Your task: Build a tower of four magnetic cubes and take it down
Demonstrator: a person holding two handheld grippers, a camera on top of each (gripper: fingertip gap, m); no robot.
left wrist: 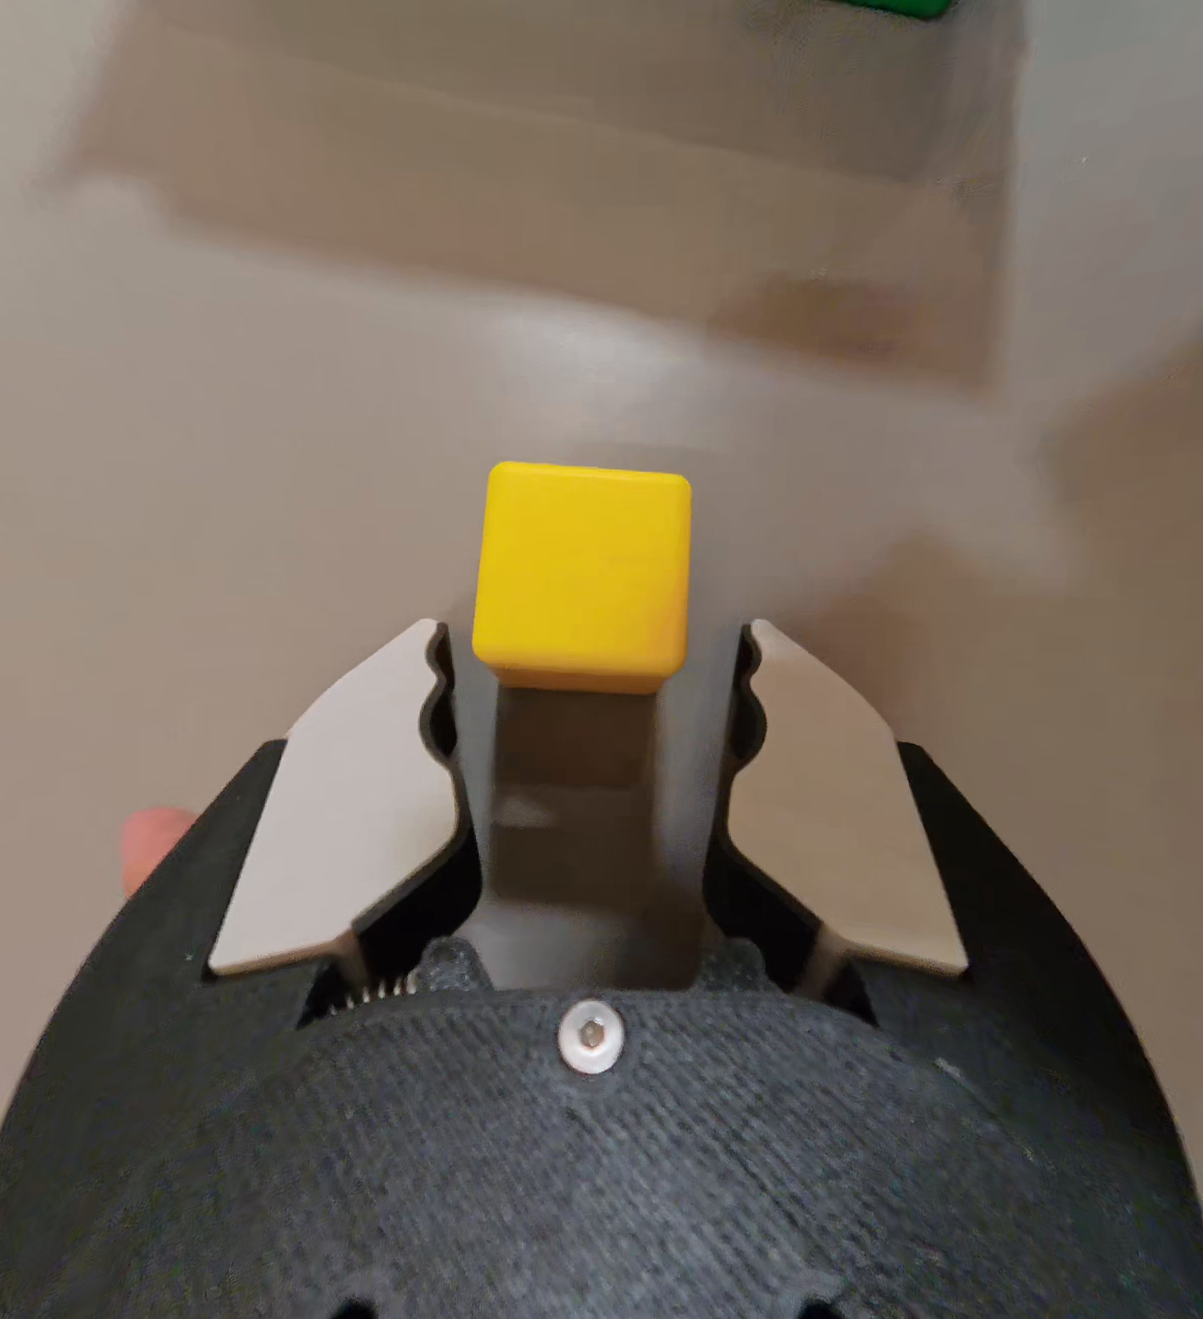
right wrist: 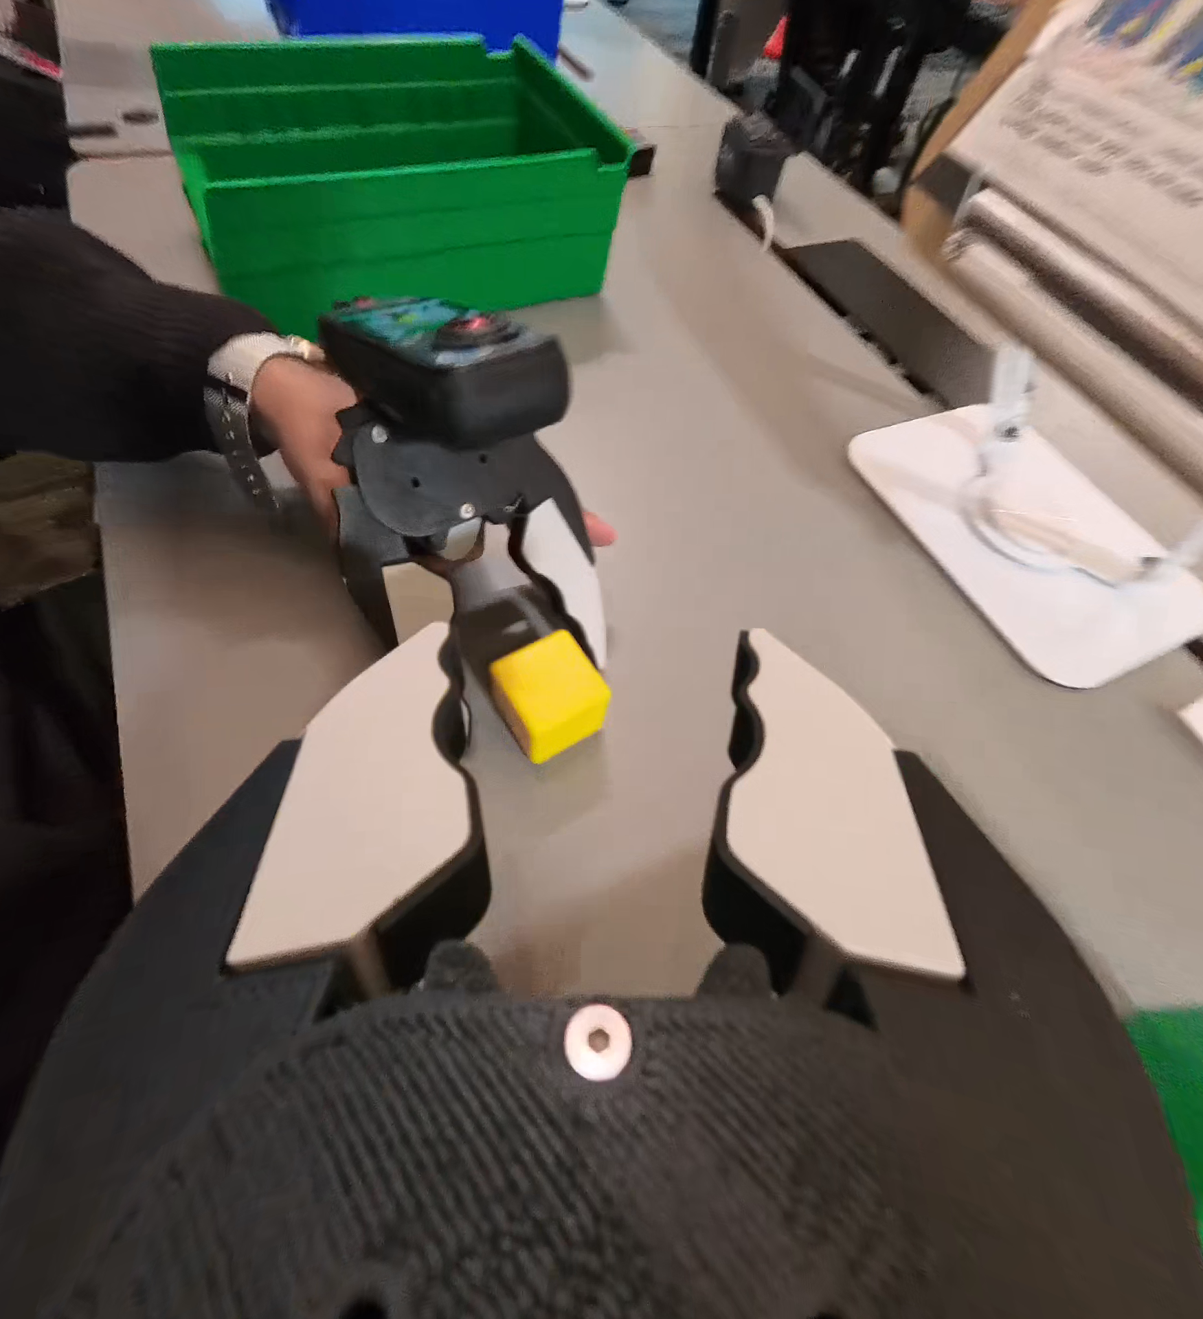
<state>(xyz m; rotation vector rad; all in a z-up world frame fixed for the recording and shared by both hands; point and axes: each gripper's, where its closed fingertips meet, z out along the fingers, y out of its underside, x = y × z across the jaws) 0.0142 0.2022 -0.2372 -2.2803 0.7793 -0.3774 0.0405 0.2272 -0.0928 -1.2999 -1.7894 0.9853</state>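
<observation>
We see the left gripper (left wrist: 595, 642) with its fingers apart, low over the grey table (left wrist: 227, 428). The yellow cube (left wrist: 582, 574) lies on the table just in front of its fingertips, not touched on either side. Our right gripper (right wrist: 598, 657) also has its fingers apart and holds nothing, near the cube. A green bin (right wrist: 398, 178) stands farther back.
</observation>
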